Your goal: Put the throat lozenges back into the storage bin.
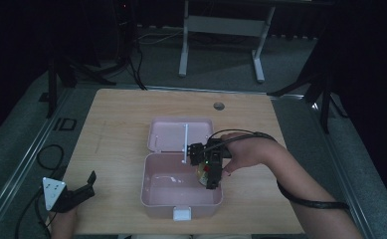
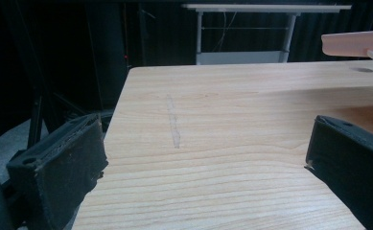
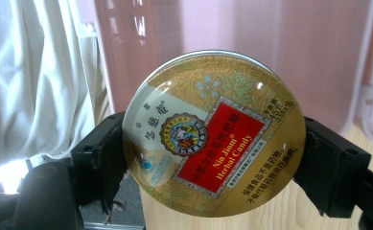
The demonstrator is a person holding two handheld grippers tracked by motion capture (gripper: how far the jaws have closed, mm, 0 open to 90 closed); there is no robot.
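Observation:
A pink lunch box (image 1: pixel 153 196) stands open at the table's middle, its lid (image 1: pixel 173 134) laid back flat behind it. My right gripper (image 1: pixel 207 174) hangs over the box's right side, shut on a round gold candy tin (image 1: pixel 202 175). In the right gripper view the candy tin (image 3: pixel 213 134), with its red "Nin Jiom Herbal Candy" label, sits clamped between both jaws, the pink box wall (image 3: pixel 280 43) just behind it. My left gripper (image 1: pixel 84 186) rests open near the front left table edge, with bare wood between its fingers (image 2: pixel 59 167).
A white latch (image 1: pixel 182 213) sticks out from the box's front wall. A white bar (image 1: pixel 184 142) lies across the lid. A round cable hole (image 1: pixel 219 106) sits near the far table edge. A white-legged desk (image 1: pixel 221 30) stands beyond the table. White cloth (image 3: pixel 35 81) shows at the left.

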